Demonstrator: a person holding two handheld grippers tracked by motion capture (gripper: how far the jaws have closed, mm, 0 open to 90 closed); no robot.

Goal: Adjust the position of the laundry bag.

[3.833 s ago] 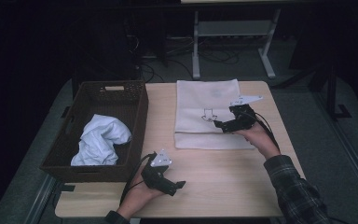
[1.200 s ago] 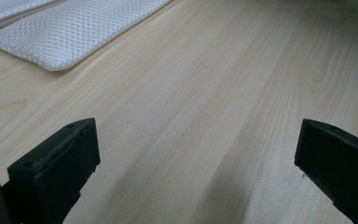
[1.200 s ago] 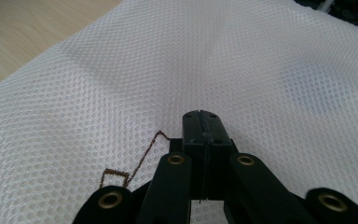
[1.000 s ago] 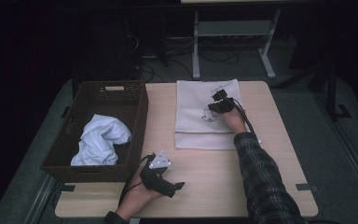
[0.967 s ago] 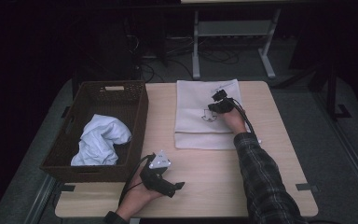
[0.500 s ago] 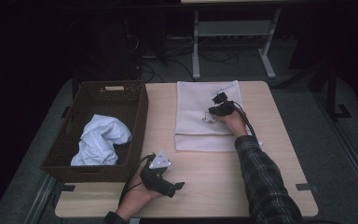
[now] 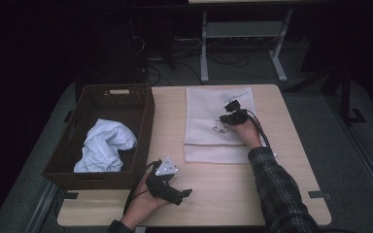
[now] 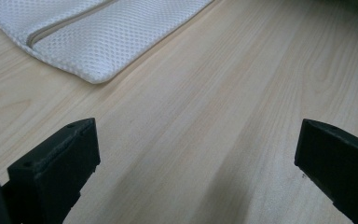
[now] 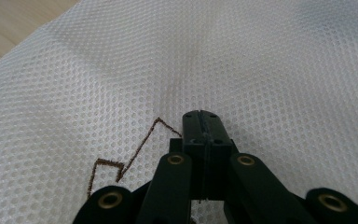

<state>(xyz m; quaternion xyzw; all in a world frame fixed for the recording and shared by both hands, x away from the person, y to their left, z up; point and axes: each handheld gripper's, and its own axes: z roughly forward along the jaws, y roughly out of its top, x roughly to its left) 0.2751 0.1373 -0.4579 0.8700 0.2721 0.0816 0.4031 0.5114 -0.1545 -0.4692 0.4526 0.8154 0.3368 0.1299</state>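
Right gripper view: my right gripper (image 9: pixel 202 116) has its 2 jaws pressed together, tips down on the white mesh bag (image 9: pixel 261 70) beside a brown line drawing (image 9: pixel 126 161); whether mesh is pinched between them I cannot tell. The bag lies flat at the far middle of the desk (image 7: pixel 213 194). My left gripper (image 8: pixel 196 158) rests spread wide on bare wood near the bag's corner. Left stands a brown basket (image 7: pixel 141 141) holding white cloth (image 7: pixel 104 145).
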